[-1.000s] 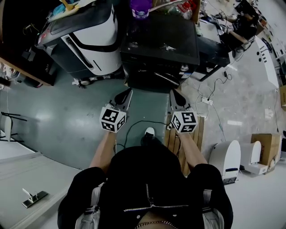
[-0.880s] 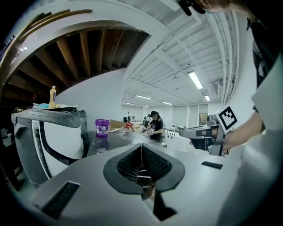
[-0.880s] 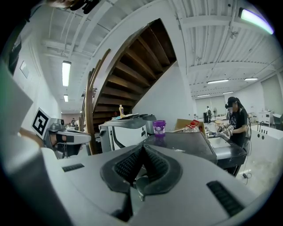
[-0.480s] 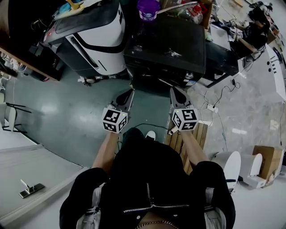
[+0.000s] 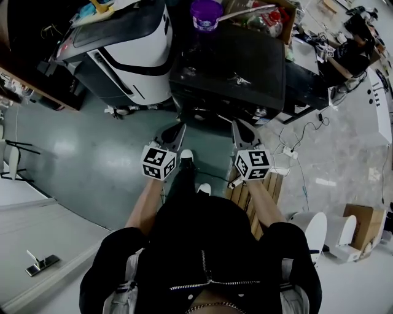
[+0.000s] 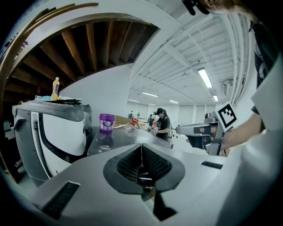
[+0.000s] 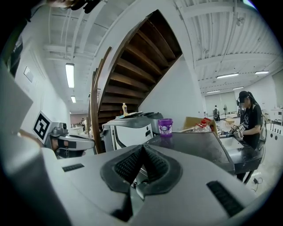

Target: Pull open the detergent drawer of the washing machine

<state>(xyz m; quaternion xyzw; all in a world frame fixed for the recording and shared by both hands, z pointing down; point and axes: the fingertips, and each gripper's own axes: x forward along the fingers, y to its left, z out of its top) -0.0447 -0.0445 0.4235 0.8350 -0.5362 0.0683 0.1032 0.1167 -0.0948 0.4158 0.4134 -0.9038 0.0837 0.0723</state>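
The black washing machine (image 5: pixel 230 67) stands straight ahead, a purple tub (image 5: pixel 206 12) on its dark top. Its front face is in shadow below the top edge, and I cannot make out the detergent drawer. My left gripper (image 5: pixel 178 130) and right gripper (image 5: pixel 236 126) are held side by side just short of the machine's front, apart from it. Both point at it, jaws closed together with nothing between them. In the left gripper view the shut pads (image 6: pixel 141 154) aim at the machine's top (image 6: pixel 119 139). The right gripper view shows the machine's top (image 7: pixel 199 148) and the tub (image 7: pixel 165 126).
A white and black appliance (image 5: pixel 132 49) stands close to the machine's left. A wooden pallet (image 5: pixel 245 193) lies by my right leg, with cables and a power strip (image 5: pixel 288 150) on the floor to the right. White units (image 5: pixel 313 227) sit at lower right. A person (image 7: pixel 252 119) works at a bench.
I have stepped forward: the washing machine is nearer, both grippers have closed in on its front, and a shoe now shows between them. Both stay shut.
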